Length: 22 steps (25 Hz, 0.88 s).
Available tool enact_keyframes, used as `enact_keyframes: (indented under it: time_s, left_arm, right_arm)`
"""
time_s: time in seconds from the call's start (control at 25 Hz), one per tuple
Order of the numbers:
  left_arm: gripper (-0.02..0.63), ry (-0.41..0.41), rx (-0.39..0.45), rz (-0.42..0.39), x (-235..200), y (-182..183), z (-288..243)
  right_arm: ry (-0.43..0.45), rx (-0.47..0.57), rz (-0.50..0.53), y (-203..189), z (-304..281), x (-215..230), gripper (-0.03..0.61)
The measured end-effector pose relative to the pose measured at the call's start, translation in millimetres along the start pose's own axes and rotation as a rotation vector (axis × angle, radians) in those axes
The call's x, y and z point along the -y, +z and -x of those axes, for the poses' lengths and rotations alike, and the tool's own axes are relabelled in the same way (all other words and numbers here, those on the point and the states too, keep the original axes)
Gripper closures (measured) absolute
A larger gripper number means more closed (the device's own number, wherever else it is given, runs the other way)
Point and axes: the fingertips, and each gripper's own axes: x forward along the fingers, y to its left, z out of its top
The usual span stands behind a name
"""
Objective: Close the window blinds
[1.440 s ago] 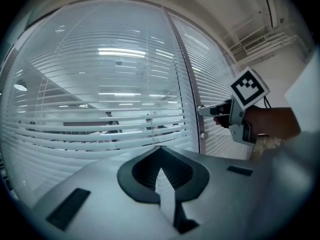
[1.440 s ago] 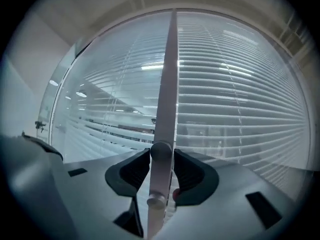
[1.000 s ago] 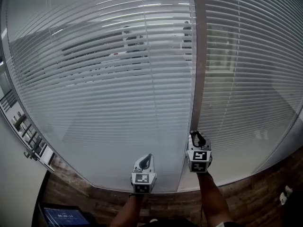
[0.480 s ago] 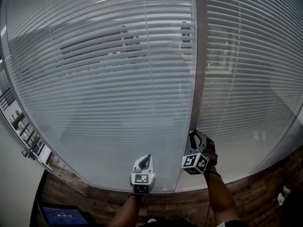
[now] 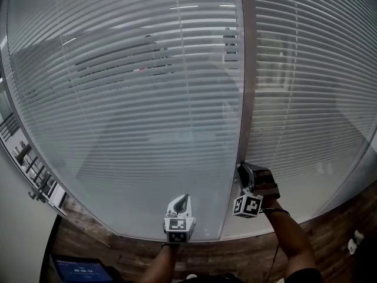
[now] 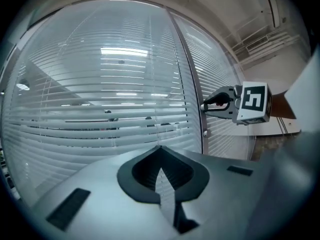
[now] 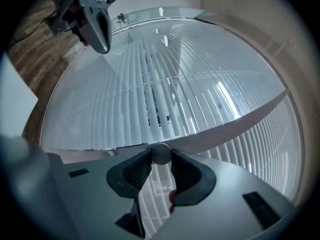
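Where: the white horizontal-slat window blinds [image 5: 147, 117] hang behind the glass, left of the grey vertical frame post [image 5: 248, 69].
Grip: the right gripper [image 5: 242, 167] pinches the small round grey knob [image 7: 161, 153] on that post.
Change: the right gripper has rolled over since a second ago, and the room beyond shows fainter.
Meaning: the slats seem to be closing, with slits remaining.
Idle: the left gripper [image 5: 183, 198] has its jaws together, empty.

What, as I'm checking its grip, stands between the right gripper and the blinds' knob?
Nothing visible does. The right gripper has its jaws closed on the round knob at the frame post. The left gripper hangs apart from it.
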Motion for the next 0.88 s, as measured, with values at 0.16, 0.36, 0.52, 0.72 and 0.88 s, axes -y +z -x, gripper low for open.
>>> enact_keyframes:
  time_s: [0.16, 0.36, 0.52, 0.72, 0.88]
  left_arm:
    - [0.620, 0.000, 0.012, -0.006, 1.3, 3.7, -0.8]
    - [0.620, -0.003, 0.004, -0.015, 1.7, 2.1, -2.8]
    - [0.620, 0.008, -0.001, -0.014, -0.7, 2.1, -0.4]
    - [0.620, 0.007, -0.010, -0.015, -1.1, -1.6, -0.4]
    - [0.620, -0.006, -0.003, -0.007, 6.1, 4.0, -2.9]
  right_arm:
    - [0.011, 0.008, 0.080, 0.6, 0.4, -1.3, 0.453]
    - [-0.004, 0.003, 0.006, 0.4, 1.2, 0.9, 0.451]
    - [0.014, 0.025, -0.168, 2.8, 6.1, -1.8, 0.448]
    - [0.009, 0.036, -0.589, 0.7, 13.9, 6.5, 0.437]
    - [0.030, 0.034, -1.031, -2.8, 9.9, 8.5, 0.437]
